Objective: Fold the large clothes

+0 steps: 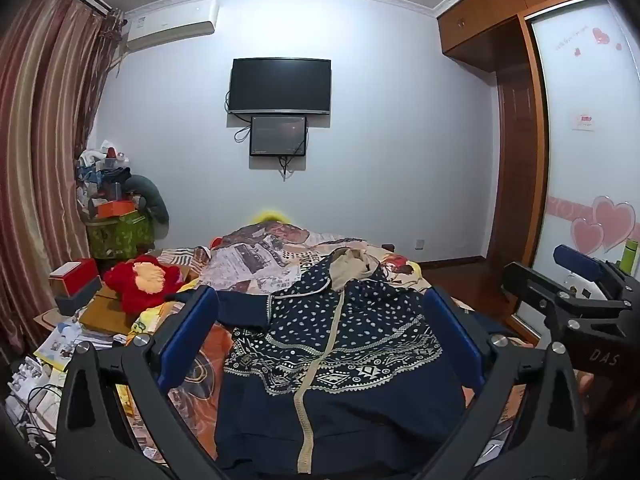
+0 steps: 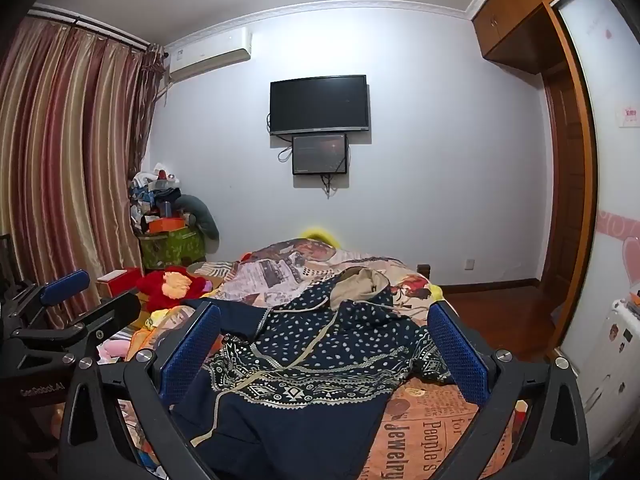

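Note:
A large navy hooded jacket (image 1: 340, 344) with white dots, a patterned band and a beige zipper lies spread on the bed, hood with beige lining (image 1: 352, 262) at the far end. It also shows in the right wrist view (image 2: 316, 356). My left gripper (image 1: 320, 320) is open and empty, held above the jacket's middle. My right gripper (image 2: 324, 328) is open and empty above the jacket's right half. The right gripper also shows in the left wrist view (image 1: 576, 284), and the left gripper in the right wrist view (image 2: 76, 300).
The bed (image 2: 432, 432) has a newspaper-print cover. A red plush toy (image 1: 146, 280), boxes (image 1: 74, 280) and papers lie left of it. A cluttered green bin (image 1: 120, 232), curtains (image 1: 44, 140), a wall TV (image 1: 280, 86) and a wardrobe (image 1: 576, 160) surround the bed.

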### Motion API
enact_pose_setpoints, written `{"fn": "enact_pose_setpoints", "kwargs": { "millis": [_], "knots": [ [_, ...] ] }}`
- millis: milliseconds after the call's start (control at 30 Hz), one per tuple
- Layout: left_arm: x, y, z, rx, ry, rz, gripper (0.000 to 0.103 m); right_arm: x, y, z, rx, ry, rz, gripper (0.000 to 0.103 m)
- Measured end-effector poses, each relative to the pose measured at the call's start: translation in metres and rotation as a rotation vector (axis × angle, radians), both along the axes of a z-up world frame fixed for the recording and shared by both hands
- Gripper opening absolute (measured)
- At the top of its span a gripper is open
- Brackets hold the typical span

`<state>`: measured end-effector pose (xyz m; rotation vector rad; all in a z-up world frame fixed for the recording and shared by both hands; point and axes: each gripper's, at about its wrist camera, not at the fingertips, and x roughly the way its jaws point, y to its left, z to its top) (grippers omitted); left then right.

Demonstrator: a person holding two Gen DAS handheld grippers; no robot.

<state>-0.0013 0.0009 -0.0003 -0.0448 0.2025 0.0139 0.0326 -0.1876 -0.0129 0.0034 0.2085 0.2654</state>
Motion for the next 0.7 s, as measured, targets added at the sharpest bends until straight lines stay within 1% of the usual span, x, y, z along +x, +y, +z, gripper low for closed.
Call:
{"fn": "enact_pose_setpoints", "kwargs": {
  "millis": [133, 167, 367, 500, 700],
  "knots": [
    [-0.002, 0.005, 0.003, -0.018, 0.009, -0.005, 0.103, 0.001, 0.000, 0.000, -0.004, -0.001, -0.005, 0.103],
    [-0.002, 0.006, 0.003, -0.021, 0.010, -0.001, 0.103, -0.001, 0.003, 0.004, 0.001, -0.006, 0.002, 0.103],
    [0.005, 0.012, -0.001, -0.012, 0.017, 0.032, 0.103, -0.002, 0.007, 0.006, 0.010, -0.013, 0.019, 0.103],
    [0.004, 0.019, -0.001, -0.026, 0.016, 0.035, 0.103, 0.001, 0.010, 0.007, 0.013, -0.008, 0.026, 0.103],
    [0.004, 0.021, -0.002, -0.024, 0.013, 0.039, 0.103, 0.002, 0.014, 0.008, 0.011, -0.012, 0.033, 0.103]
  ]
}}
